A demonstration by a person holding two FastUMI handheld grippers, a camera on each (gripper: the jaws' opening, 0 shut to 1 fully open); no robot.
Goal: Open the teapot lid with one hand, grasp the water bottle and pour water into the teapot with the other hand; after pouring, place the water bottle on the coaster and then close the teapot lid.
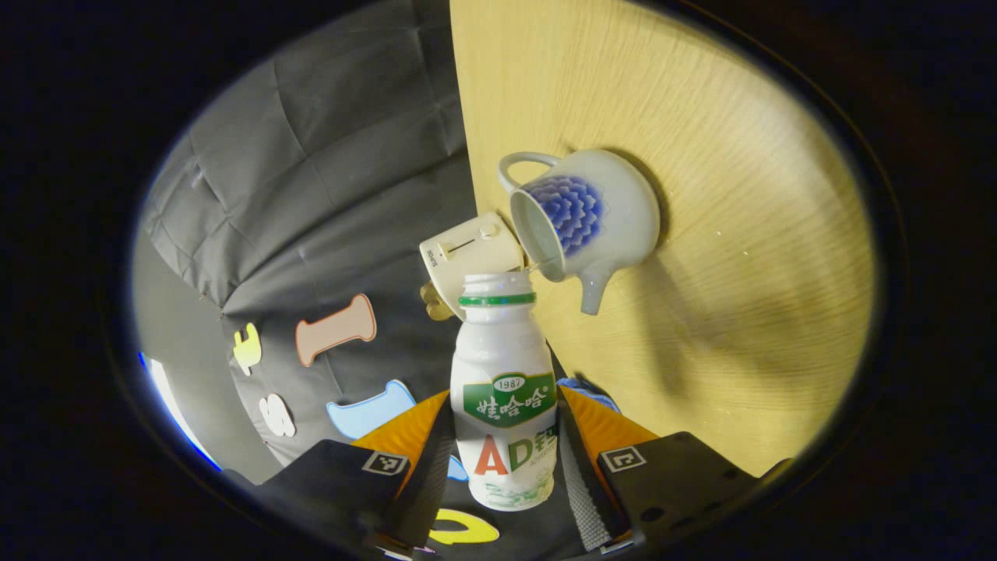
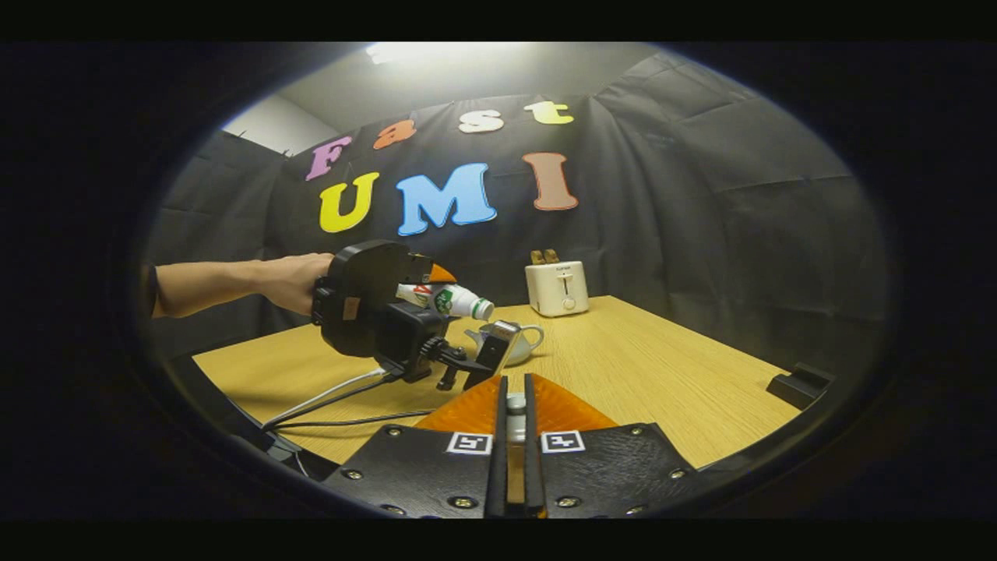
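My left gripper (image 1: 505,467) is clamped on the bottle (image 1: 505,389), both fingers pressing its sides. Bottle's uncapped, white w/ green neck ring, long axis tipped near level, mouth aimed at the teapot (image 1: 596,214) and just beside its rim. Pot's open top faces the bottle mouth; a thin thread of water seems to cross between them, hard to be sure.

Pot: white, blue scale pattern, loop handle, short spout. It sits mid-surface (image 2: 662,366), toaster (image 2: 558,288) behind it nr the far edge.

My right gripper (image 2: 515,413) hangs back over the near edge, fingers almost together on a small pale knob, prob the lid; can't tell for sure. It's farther from the pot than the left.

Looks like the pour stage. Coaster: dark block at the right edge (image 2: 798,386) might be it, unsure.
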